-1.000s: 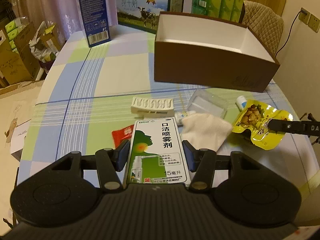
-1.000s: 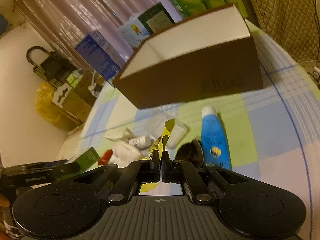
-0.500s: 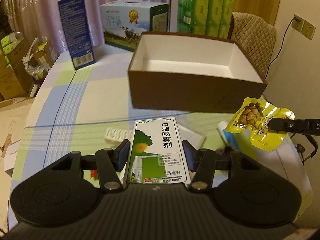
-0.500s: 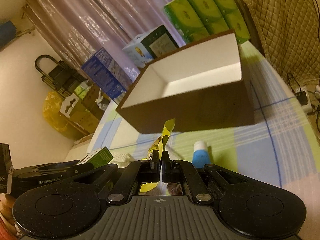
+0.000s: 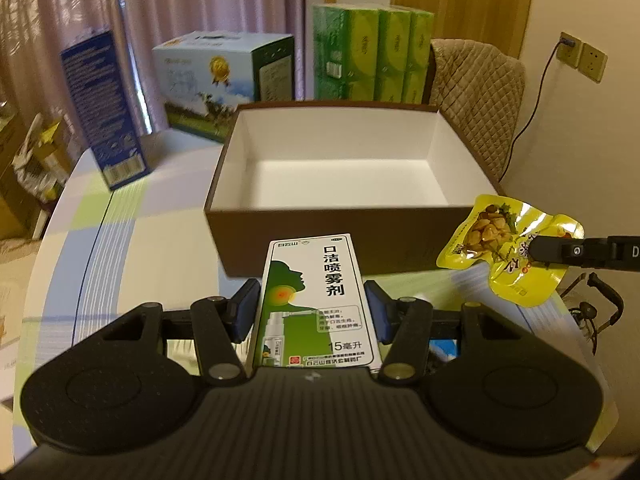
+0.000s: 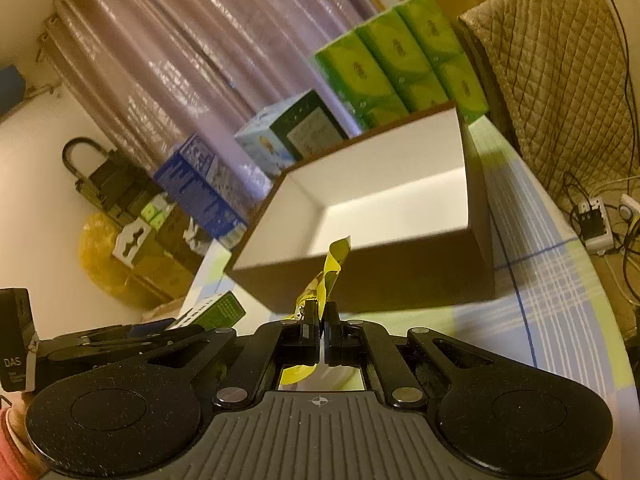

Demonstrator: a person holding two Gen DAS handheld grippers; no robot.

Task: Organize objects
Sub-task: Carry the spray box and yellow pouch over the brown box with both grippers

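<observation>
The left gripper (image 5: pixel 312 312) clamps a green-and-white mouth spray carton (image 5: pixel 314 304) between its blue pads (image 5: pixel 245 314), held above the checked tablecloth (image 5: pixel 120 240); just ahead stands an open brown box (image 5: pixel 348 236) with a bare white interior; at the right edge the right gripper (image 5: pixel 538 249) pinches a yellow snack pouch (image 5: pixel 508 248) in the air beside the box; behind stand a blue carton (image 5: pixel 106 108), a milk case (image 5: pixel 224 80) and green tissue packs (image 5: pixel 372 52).

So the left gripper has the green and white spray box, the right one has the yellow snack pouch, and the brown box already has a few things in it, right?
Not quite. The brown box holds nothing: the left wrist view shows its bare white floor. The rest stands: the left gripper grips the spray box, and the right gripper pinches the yellow snack pouch.
</observation>
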